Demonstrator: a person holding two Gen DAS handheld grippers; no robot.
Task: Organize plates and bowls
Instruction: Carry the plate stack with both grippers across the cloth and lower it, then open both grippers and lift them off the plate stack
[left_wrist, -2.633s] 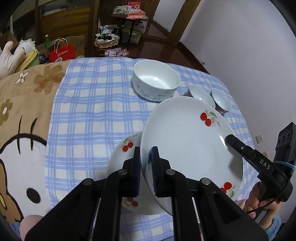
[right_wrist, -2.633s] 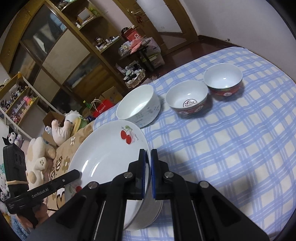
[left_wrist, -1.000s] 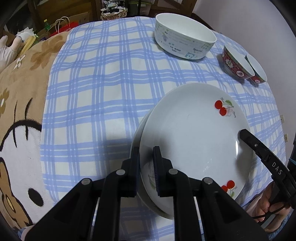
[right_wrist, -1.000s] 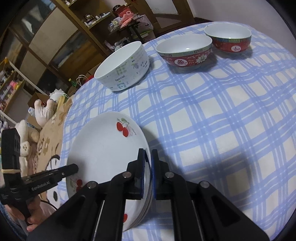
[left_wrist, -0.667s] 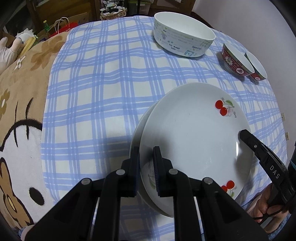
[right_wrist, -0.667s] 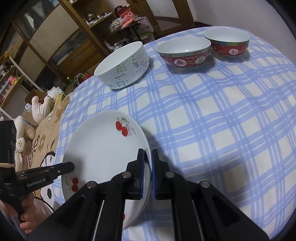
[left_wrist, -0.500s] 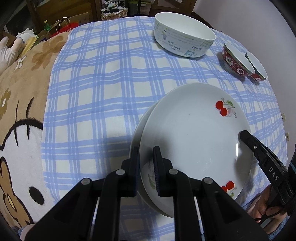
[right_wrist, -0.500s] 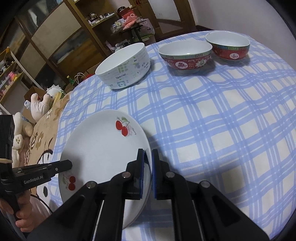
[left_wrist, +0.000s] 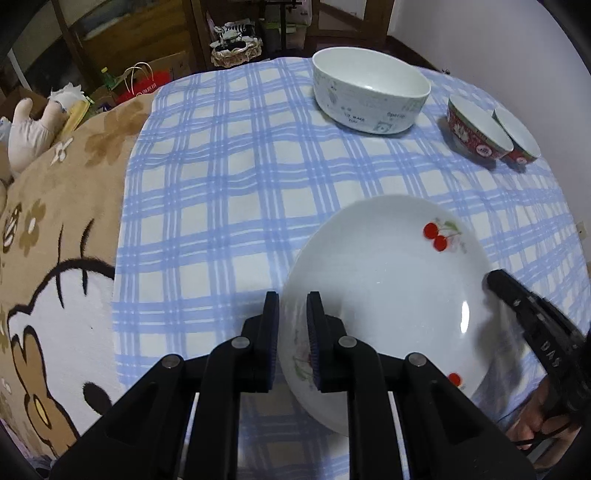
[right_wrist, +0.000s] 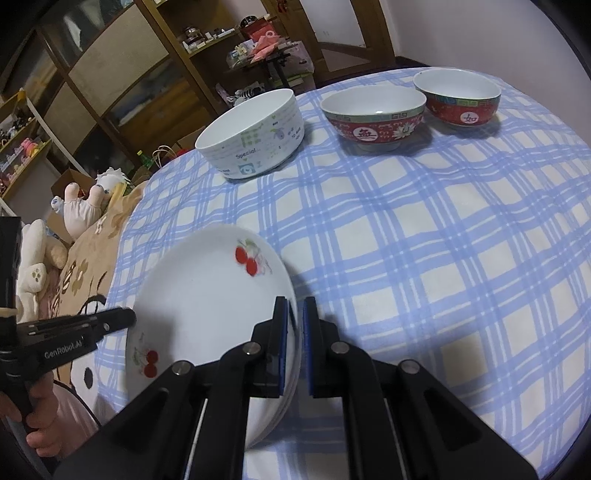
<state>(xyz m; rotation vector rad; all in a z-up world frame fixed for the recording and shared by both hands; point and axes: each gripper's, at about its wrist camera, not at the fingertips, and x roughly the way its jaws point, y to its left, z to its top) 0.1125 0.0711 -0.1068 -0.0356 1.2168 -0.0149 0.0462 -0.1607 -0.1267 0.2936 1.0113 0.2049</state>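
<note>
A white ceramic plate with red cherry prints (left_wrist: 388, 291) is clamped at opposite rims by the left gripper (left_wrist: 291, 332) and the right gripper (right_wrist: 294, 336), low and centre in both wrist views, over the blue-and-white checked tablecloth (left_wrist: 229, 184). In the right wrist view a second plate's rim seems to be stacked beneath it. The stacking step is judged nearly complete. Next, both pairs of fingers are to be parted and withdrawn sideways without dragging the plate. The white printed bowl (right_wrist: 255, 136) and two red patterned bowls (right_wrist: 373, 120) (right_wrist: 458, 99), upper frame, remain to be nested.
</note>
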